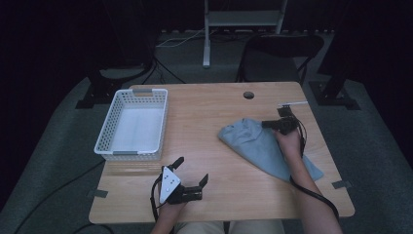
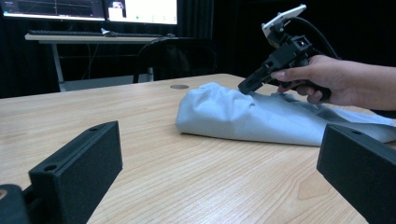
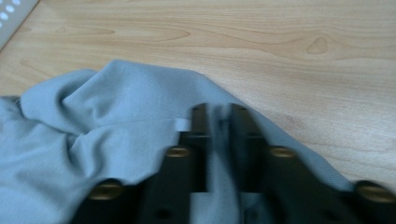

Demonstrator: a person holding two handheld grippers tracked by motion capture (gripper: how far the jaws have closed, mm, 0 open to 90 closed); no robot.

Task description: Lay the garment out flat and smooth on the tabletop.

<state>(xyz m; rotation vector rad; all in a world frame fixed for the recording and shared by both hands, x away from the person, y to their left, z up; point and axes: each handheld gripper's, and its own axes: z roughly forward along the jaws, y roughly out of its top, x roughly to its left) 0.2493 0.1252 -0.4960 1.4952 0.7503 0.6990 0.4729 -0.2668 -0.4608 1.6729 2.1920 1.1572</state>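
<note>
Left gripper [image 1: 193, 171]: jaws spread wide, nothing between them, hovering low over bare bench [image 1: 229, 146]. The white basket [image 1: 132, 124] lies beyond it and slightly to its left, nothing inside.

Grey cloth [image 1: 265, 146]: crumpled heap on the bench, ahead and to the right of the left gripper, well apart from it, and directly under the right gripper.

Right gripper [image 1: 271, 125]: jaws nearly together, a fold of cloth [image 3: 140, 121] pinched between them; from the left gripper view the jaw tips sit on the cloth's upper ridge [image 2: 219, 105].

Step in hand (judgement): picking up the cloth, grip just made or closing. Next move likely needs a lift to confirm the fold holds; the left gripper could take a 2nd edge, or the cloth goes toward the basket.

Writing: none legible. Distant screens [image 2: 140, 10] too small to read.
</note>
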